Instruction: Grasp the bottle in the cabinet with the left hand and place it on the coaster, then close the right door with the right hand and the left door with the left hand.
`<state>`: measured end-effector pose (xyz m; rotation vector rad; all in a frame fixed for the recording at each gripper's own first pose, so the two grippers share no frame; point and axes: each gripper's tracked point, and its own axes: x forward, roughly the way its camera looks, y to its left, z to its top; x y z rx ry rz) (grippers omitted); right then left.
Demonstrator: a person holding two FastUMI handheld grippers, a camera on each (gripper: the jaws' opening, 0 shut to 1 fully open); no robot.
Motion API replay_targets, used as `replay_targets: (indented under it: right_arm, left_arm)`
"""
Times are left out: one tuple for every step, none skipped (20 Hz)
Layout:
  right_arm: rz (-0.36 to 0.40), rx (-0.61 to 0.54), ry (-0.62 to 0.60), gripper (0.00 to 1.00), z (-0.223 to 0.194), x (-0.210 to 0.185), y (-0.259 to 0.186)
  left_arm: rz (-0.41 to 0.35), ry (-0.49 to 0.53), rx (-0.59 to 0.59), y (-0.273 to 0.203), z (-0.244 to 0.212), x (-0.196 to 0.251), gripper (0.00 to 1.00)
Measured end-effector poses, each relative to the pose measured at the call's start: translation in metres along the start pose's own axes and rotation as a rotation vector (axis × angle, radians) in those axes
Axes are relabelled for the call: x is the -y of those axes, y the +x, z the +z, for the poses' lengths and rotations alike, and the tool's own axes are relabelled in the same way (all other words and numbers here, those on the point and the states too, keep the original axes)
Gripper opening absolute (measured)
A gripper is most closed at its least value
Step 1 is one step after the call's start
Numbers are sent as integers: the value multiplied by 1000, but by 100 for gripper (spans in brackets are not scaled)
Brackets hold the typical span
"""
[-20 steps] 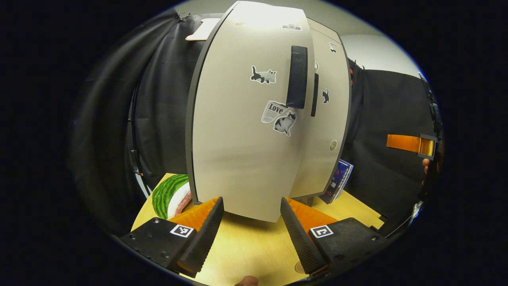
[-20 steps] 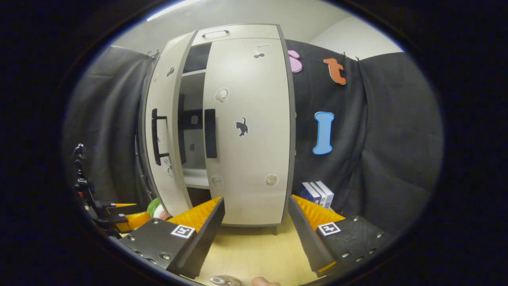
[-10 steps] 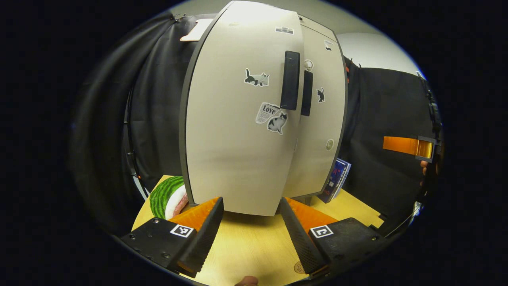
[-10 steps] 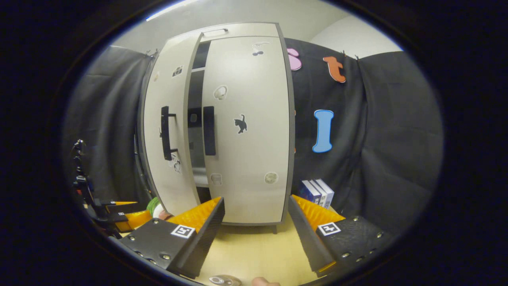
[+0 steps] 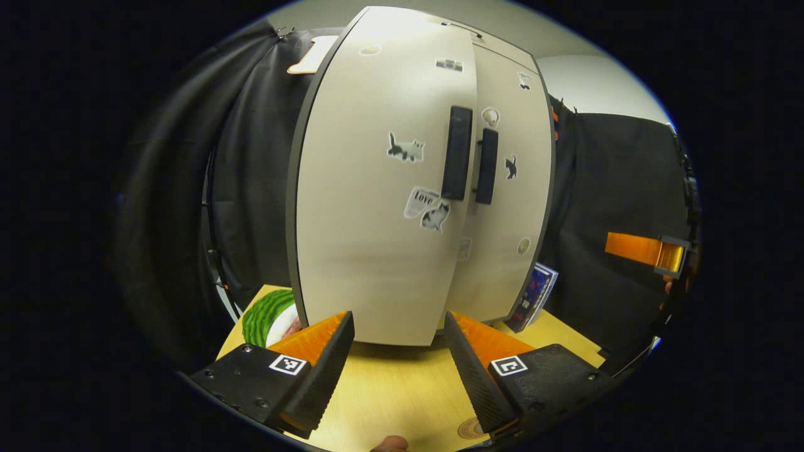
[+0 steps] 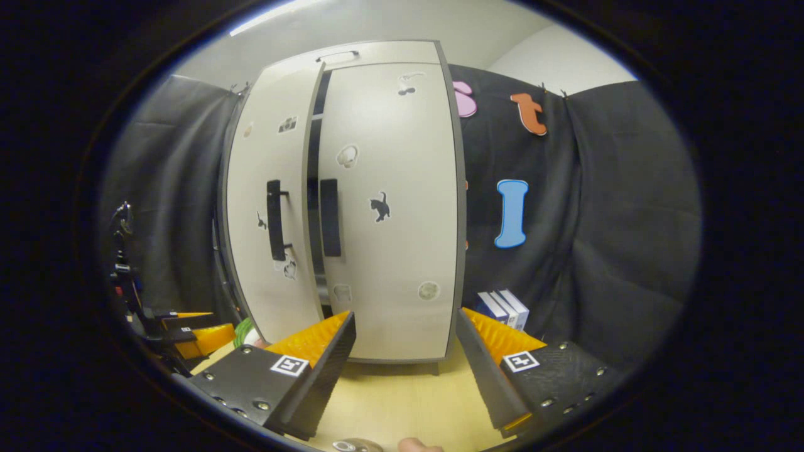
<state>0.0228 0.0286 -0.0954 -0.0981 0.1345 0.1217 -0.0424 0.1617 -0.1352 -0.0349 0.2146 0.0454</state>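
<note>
Left gripper view: against the picture a second ago, the left door [image 5: 377, 188] has swung closer to the cabinet [image 5: 465, 37], so its dark handle [image 5: 456, 152] now stands just beside the handle of the right door [image 5: 512, 207]; only a thin seam shows between them. The left tongs [image 5: 399, 329] are spread wide with nothing between the fingers, their tips just in front of the left door's lower edge, and I cannot tell whether they touch it. On the bench [image 5: 389, 389], a watermelon slice [image 5: 267, 314] lies left of the cabinet and a coaster [image 5: 470, 429] lies in front of it. The other gripper shows far to the cabinet's right.

Right gripper view: the dark gap between the doors is narrower than before, though the left door [image 6: 264, 207] is not quite shut. The right tongs [image 6: 405, 329] are wide apart and empty, in front of the closed right door [image 6: 389, 207]. Boxes [image 6: 502, 307] stand right of the cabinet. The bottle's cap [image 6: 352, 445] peeks at the lower edge, in front of the cabinet.
</note>
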Motion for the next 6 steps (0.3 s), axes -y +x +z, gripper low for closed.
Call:
replay_targets:
  right_arm:
    - [3,16,9,97,10,1,1]
    - [5,34,15,97,21,2,2]
    - [8,53,21,97,32,3,3]
    - [10,74,26,93,45,4,4]
    - [15,96,30,93,56,6,4]
    - [21,113,37,93,68,7,4]
  left_arm:
    - [10,8,19,2,19,5,87]
    - [17,16,45,2,37,10,91]
    - [23,26,78,2,59,16,92]
    - [31,34,106,0,76,21,92]
    - [36,39,136,0,94,27,92]
    - [40,40,154,-1,110,34,92]
